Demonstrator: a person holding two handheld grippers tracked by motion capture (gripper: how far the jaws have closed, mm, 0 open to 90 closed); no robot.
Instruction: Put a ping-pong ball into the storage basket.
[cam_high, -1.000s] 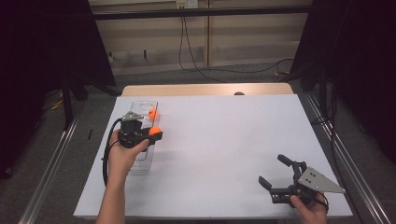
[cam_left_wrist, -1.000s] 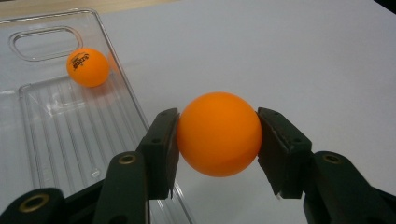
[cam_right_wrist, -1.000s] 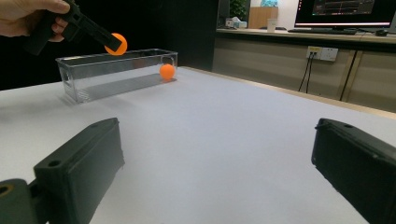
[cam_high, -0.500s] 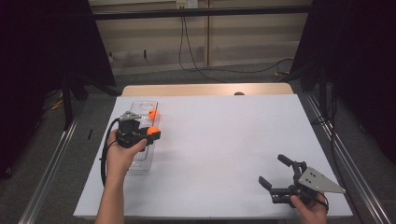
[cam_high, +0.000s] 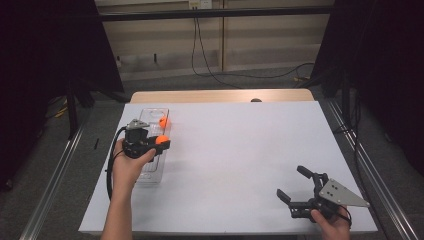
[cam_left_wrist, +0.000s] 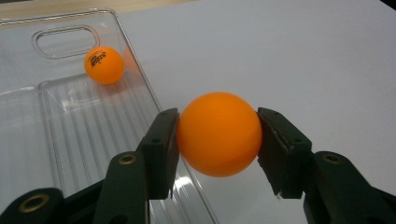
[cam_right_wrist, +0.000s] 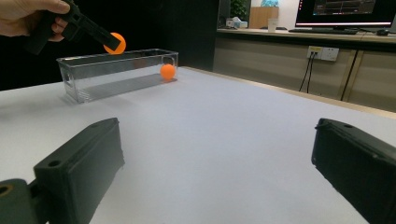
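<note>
Just above the clear bin's (cam_left_wrist: 70, 140) right rim hung the left gripper (cam_left_wrist: 218, 135), clamped on an orange ball (cam_left_wrist: 218, 140) (right gripper (cam_high: 300, 186) gaped idle, well apart).

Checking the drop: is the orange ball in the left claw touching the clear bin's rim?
Apart. The right gripper view shows the held ball in the left claw hanging above the clear bin, with a gap over its rim.

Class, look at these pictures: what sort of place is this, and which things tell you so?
Probably a lab or office test room: a white-topped table framed by metal rails, loose wall cables, and a computer monitor on a side counter.
</note>
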